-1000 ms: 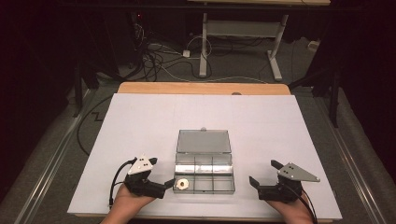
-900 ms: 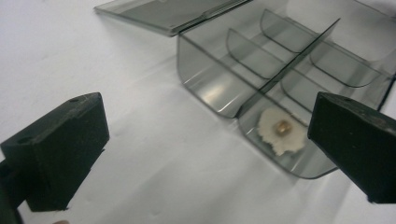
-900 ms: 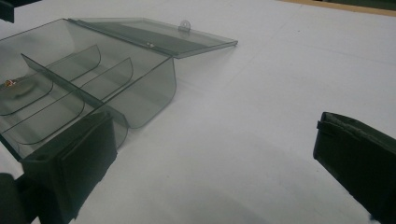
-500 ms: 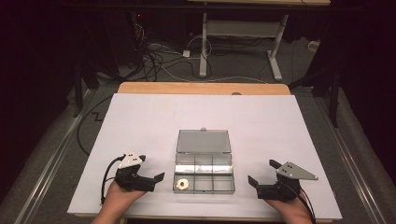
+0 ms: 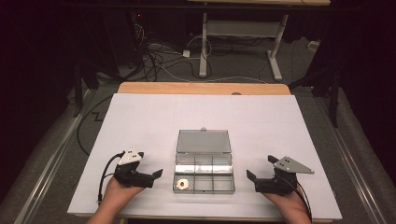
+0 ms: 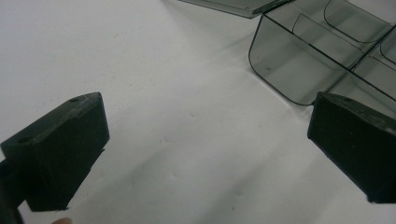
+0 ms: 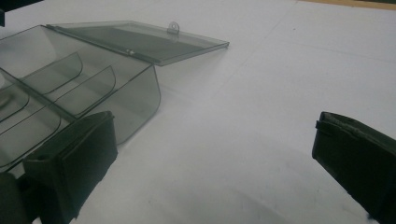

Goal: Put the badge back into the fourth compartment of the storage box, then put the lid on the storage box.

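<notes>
A clear plastic compartment box (image 5: pixel 204 172) is seen near the front middle of the white table (image 5: pixel 140 116), its lid (image 5: pixel 203 141) laid open behind it. A small pale ring (image 5: pixel 182 184) lies in the front-left compartment; the others appear empty. The left gripper (image 5: pixel 158 173) and right gripper (image 5: pixel 251 176) flank the box, jaws spread wide, nothing held. Filling is judged barely begun.

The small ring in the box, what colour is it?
The ring is white or cream, lying in the box; it shows best in the high view.
</notes>
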`<action>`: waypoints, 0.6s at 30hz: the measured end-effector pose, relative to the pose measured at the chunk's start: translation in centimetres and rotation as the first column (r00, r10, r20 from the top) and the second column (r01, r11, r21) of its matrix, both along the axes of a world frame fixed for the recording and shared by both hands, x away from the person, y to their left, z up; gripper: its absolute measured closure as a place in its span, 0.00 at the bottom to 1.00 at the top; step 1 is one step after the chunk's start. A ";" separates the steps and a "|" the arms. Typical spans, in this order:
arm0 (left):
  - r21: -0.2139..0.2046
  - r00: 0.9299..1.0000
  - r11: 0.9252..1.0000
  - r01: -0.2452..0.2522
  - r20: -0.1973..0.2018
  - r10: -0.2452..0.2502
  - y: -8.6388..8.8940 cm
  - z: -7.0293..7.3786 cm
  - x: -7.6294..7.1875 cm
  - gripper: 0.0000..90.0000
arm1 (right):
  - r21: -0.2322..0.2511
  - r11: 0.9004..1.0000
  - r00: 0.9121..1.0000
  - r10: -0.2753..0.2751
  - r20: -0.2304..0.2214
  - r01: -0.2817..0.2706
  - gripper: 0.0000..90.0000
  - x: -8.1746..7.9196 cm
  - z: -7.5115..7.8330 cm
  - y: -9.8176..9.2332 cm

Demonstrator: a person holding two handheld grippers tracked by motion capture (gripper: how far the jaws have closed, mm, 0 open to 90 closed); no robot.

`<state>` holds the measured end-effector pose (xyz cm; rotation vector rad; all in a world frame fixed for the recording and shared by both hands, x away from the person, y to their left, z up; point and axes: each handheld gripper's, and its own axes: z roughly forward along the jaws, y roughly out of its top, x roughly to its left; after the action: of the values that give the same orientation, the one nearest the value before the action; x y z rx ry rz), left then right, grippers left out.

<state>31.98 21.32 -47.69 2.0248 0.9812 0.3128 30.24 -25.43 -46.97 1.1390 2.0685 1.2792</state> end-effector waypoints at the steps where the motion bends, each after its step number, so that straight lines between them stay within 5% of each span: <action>1: -0.010 1.000 1.000 0.002 -0.004 -0.002 -0.1 -0.1 0.1 0.00 | 0.000 1.000 1.000 -0.002 0.000 0.002 0.01 0.2 0.0 0.2; 8: -0.082 1.000 0.997 -0.006 0.001 0.006 -0.2 -0.3 1.5 0.00 | 0.005 1.000 1.000 -0.015 0.012 0.015 0.01 1.9 0.3 1.0; 18: -0.058 1.000 0.998 -0.013 -0.001 0.013 -1.0 0.0 4.1 0.00 | 0.011 1.000 1.000 -0.026 0.016 0.025 0.01 4.4 0.9 2.4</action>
<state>36.06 20.28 -47.71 1.9673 0.9928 0.2875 34.67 -23.00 -46.03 1.1522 2.0311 1.2852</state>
